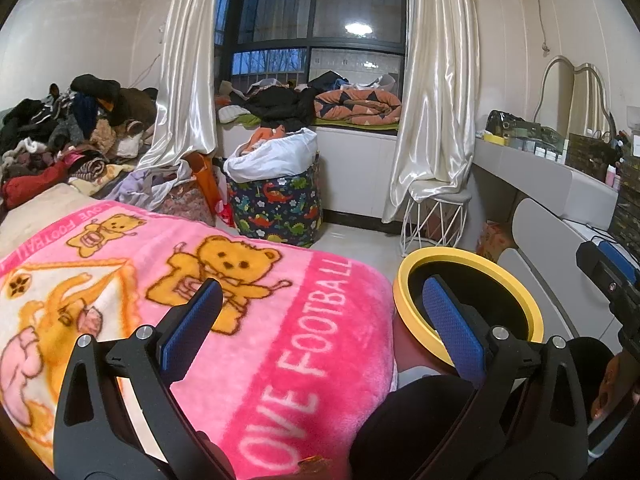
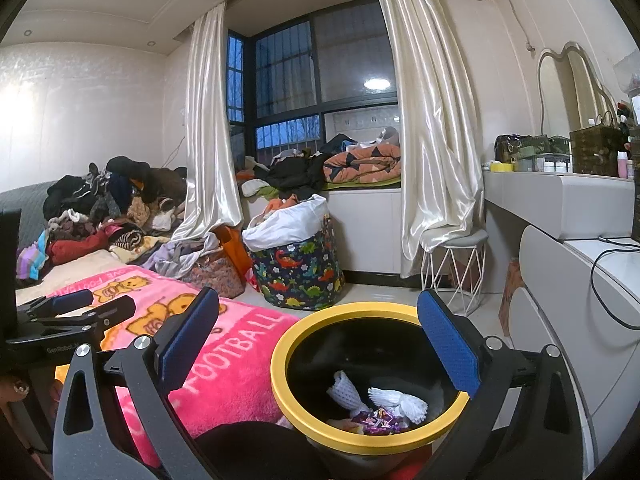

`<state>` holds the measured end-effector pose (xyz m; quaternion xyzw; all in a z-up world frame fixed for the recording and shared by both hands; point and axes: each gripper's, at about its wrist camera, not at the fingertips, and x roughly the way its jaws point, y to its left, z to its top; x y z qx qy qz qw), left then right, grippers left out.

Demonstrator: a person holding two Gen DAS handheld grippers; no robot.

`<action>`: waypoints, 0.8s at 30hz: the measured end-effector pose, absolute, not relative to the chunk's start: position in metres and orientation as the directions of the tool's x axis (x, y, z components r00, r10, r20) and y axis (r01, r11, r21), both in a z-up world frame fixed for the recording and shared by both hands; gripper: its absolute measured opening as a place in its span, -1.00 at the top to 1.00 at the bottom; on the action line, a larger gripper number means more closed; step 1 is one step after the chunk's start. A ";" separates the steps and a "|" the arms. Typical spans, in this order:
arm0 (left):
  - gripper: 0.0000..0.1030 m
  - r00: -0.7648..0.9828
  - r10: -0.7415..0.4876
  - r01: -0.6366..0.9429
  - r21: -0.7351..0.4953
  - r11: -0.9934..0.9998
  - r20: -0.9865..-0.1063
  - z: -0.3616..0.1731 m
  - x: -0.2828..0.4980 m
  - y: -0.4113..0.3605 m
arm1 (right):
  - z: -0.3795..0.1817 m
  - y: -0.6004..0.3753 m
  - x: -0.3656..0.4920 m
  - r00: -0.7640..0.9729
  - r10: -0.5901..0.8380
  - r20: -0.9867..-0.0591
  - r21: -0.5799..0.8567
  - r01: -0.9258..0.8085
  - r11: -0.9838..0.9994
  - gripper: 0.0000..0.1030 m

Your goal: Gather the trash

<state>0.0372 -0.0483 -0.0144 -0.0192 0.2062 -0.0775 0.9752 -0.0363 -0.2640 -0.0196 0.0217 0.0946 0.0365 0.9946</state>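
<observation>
The right gripper (image 2: 318, 330) is held wide open and empty above the yellow-rimmed trash bin (image 2: 320, 316). White foam nets (image 2: 400, 400) and a purple wrapper (image 2: 378, 420) are seen at the bin's bottom, below and between the blue pads (image 2: 448, 340). The left gripper (image 1: 320, 316) is also spread open and empty over the pink bear blanket (image 1: 280, 300), with the bin just beside its right finger.

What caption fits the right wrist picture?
Open right gripper above yellow-rimmed bin holding white foam nets.

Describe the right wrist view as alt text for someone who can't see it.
An open two-finger gripper hovers over a yellow-rimmed black bin holding white foam netting and a purple wrapper. A pink teddy-bear blanket lies beside it, in a cluttered bedroom.
</observation>
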 end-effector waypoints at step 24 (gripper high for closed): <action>-0.79 0.844 0.098 -0.222 -0.178 0.959 -0.527 -0.028 0.019 0.097 | 0.010 -0.147 0.028 0.802 0.507 -0.316 0.078 -0.511 0.856 -0.88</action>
